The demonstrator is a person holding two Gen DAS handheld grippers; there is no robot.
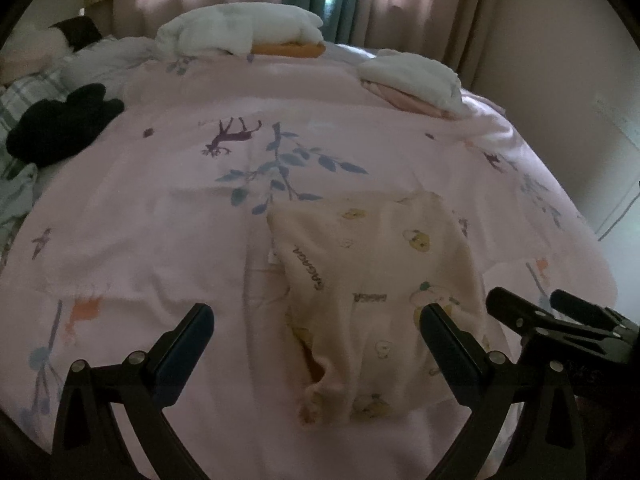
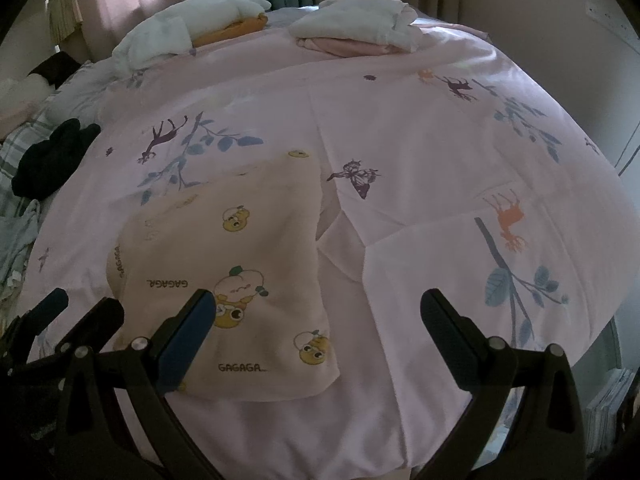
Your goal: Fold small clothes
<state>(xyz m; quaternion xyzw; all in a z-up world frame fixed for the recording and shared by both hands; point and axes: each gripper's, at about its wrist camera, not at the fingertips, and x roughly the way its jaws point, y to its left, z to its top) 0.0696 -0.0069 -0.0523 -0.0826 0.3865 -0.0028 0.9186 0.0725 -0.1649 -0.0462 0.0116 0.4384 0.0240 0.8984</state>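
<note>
A small cream garment (image 1: 372, 276) printed with cartoon bears and "GAGAGA" lies folded on the pink bedspread (image 1: 160, 208). It also shows in the right wrist view (image 2: 248, 280). My left gripper (image 1: 316, 336) is open, just above the garment's near end, holding nothing. My right gripper (image 2: 316, 320) is open and empty, over the garment's right edge; it also shows at the right edge of the left wrist view (image 1: 560, 308). The left gripper appears at the lower left of the right wrist view (image 2: 76, 312).
Two stacks of folded clothes sit at the far side: white on orange (image 1: 244, 32) and white on pink (image 1: 416, 80). A black garment (image 1: 60, 124) lies at the left on plaid bedding. Curtains hang behind. The bed's edge drops off at the right (image 2: 592, 320).
</note>
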